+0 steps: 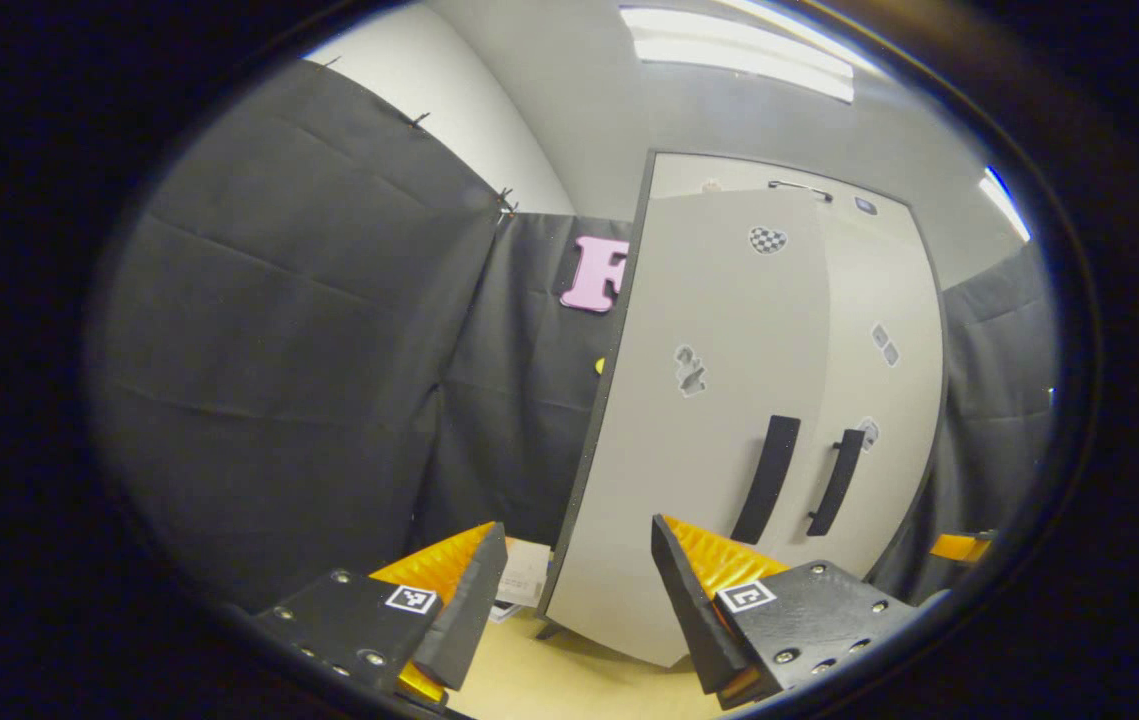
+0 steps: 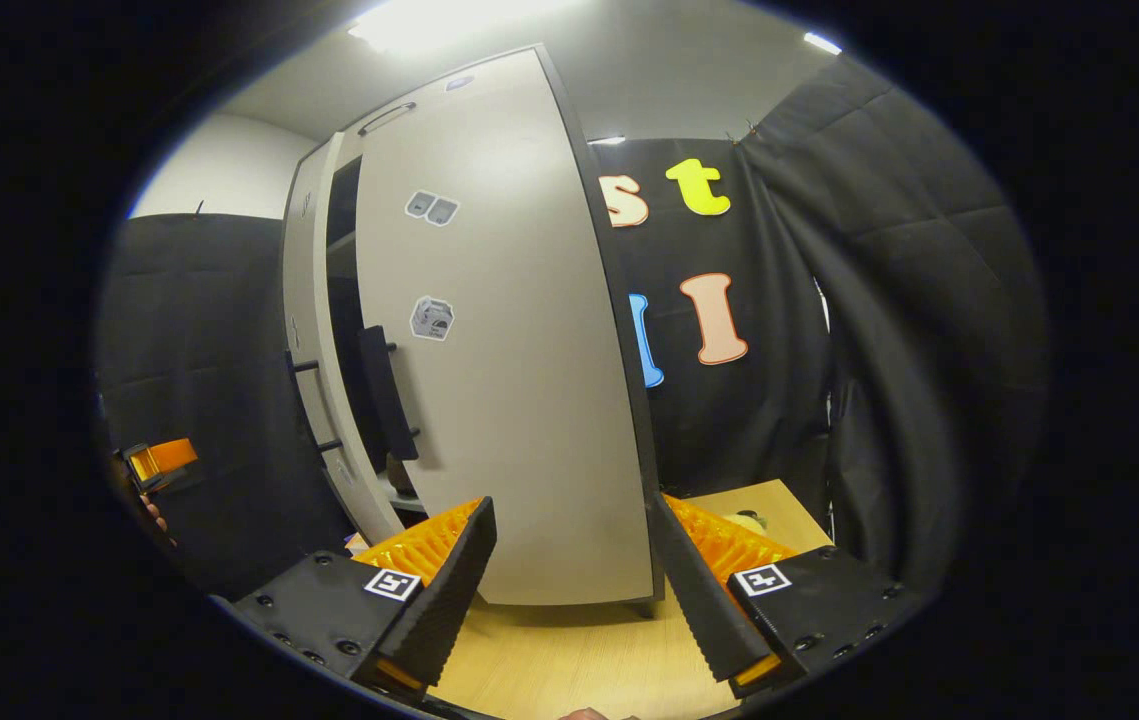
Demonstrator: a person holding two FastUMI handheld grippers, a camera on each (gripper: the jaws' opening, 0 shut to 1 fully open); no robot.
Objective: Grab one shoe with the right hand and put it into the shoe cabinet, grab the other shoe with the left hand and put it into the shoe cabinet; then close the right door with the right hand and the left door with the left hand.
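Nearest in the left gripper view is the left gripper [image 1: 579,590], with its two fingers wide apart and nothing between them. Each finger carries a small square black-and-white marker, not readable as text. Beyond them stands the shoe cabinet [image 1: 769,400] on a light wooden floor [image 1: 569,680]. The left door [image 1: 709,430] appears nearly closed from this side, and its dark vertical handle [image 1: 767,478] stands just beside the handle of the right door [image 1: 884,400]. Small stickers sit on both doors, among them a checkered one near the top, but they are too small to make out. At the cabinet's lower left corner a white paper [image 1: 519,578] lies on the floor, partly hidden behind one finger; its print is not legible.

In the right gripper view, the right gripper [image 2: 574,580] also has its jaws apart and holds nothing. The right door [image 2: 499,350] is close in front of it and not fully closed: a dark gap shows between it and the left door [image 2: 314,350], and the handles stand apart. Inside the gap, near the bottom, something brownish [image 2: 399,475] rests on a shelf; I cannot tell if it is a shoe. The shoes are otherwise hidden by the doors. At the far left edge the other gripper [image 2: 157,462] appears, cut off, with a bit of a hand [image 2: 157,520] below it.
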